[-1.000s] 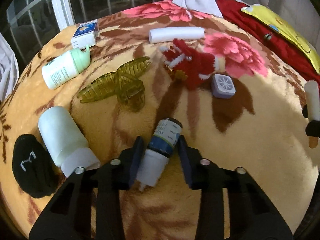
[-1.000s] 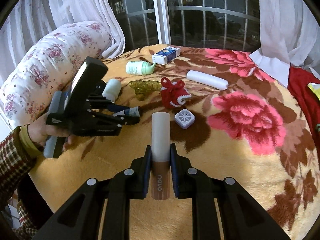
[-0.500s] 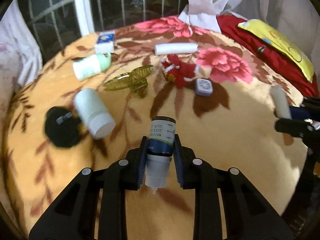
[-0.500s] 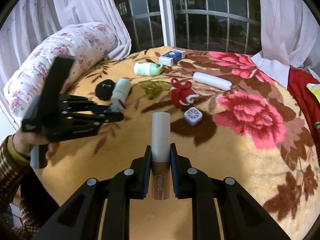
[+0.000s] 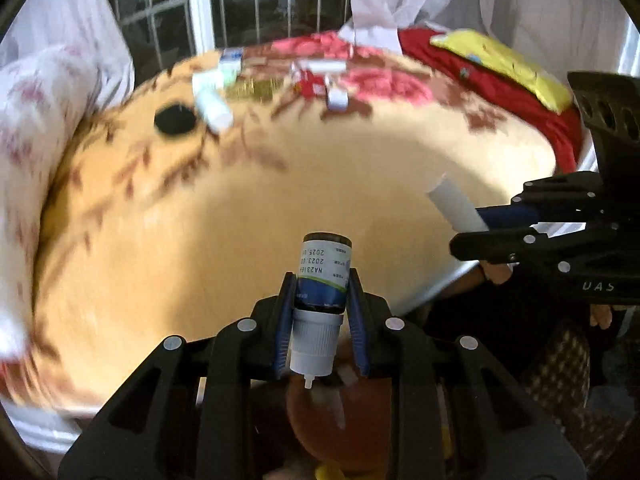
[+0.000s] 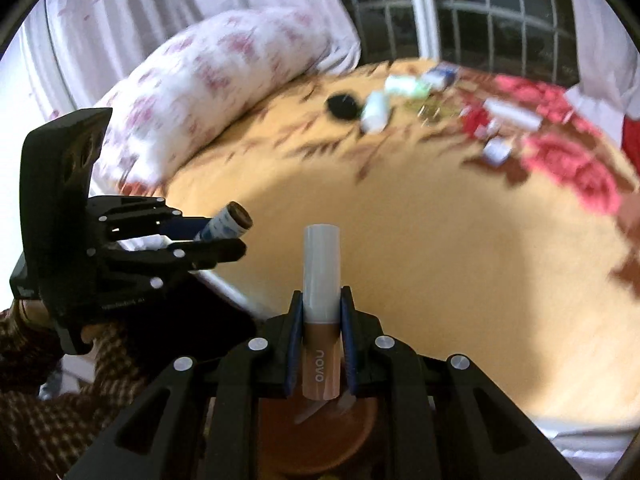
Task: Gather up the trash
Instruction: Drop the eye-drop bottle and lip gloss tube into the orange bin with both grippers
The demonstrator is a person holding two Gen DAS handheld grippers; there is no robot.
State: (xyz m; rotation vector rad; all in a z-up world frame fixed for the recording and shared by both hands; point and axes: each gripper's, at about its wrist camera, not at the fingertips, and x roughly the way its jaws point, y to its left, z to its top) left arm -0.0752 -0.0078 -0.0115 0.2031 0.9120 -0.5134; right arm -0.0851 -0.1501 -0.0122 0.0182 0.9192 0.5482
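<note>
My left gripper [image 5: 322, 284] is shut on a small blue-labelled dropper bottle [image 5: 322, 280] with a white cap, held off the near edge of the bed. My right gripper [image 6: 321, 300] is shut on a white and brown tube [image 6: 321, 280] marked "novo". Each gripper shows in the other's view: the right one [image 5: 472, 228] with its tube at the right, the left one [image 6: 224, 236] with its bottle at the left. Below both grippers sits a round orange-brown bin [image 5: 340, 428], also in the right wrist view [image 6: 320, 436].
On the far part of the flowered blanket [image 5: 240, 220] lie a white bottle [image 5: 214, 108], a black pouch [image 5: 174, 120], a green-capped bottle, a hair clip, a red knit toy [image 5: 308, 82], a small box and a white roll. A flowered pillow [image 6: 208, 80] lies left.
Both grippers have pulled back from the items toward the bed's near edge, each still holding its object, and now hang over the orange-brown bin. The views are blurred from motion.
</note>
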